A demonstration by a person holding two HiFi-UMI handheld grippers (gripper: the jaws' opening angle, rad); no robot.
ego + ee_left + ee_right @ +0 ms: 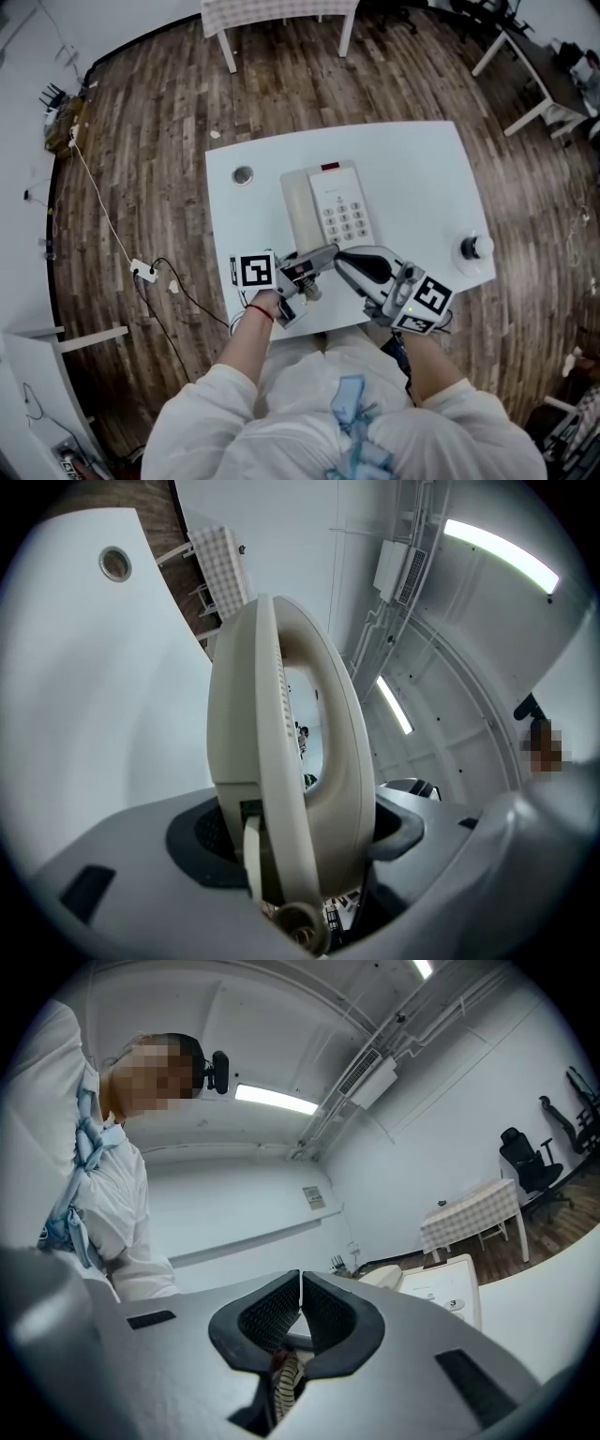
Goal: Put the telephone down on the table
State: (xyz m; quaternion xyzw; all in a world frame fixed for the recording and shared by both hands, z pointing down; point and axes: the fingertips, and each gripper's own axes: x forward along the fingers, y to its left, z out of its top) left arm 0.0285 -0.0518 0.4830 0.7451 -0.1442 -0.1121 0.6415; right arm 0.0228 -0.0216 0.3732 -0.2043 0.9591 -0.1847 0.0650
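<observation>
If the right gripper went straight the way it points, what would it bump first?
Probably the near end of the phone, just where the left gripper clamps it. The shut right gripper aims at that spot. Which of the two it would hit first is hard to tell.

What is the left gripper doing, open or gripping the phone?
Gripping: the left gripper has a pad pressed on each side of the phone.

The cream telephone handset [281, 761] stands on edge, clamped in the left gripper [314, 261] over the white table's [422, 178] near part. Its keypad base [330, 208] lies flat, just beyond.
</observation>
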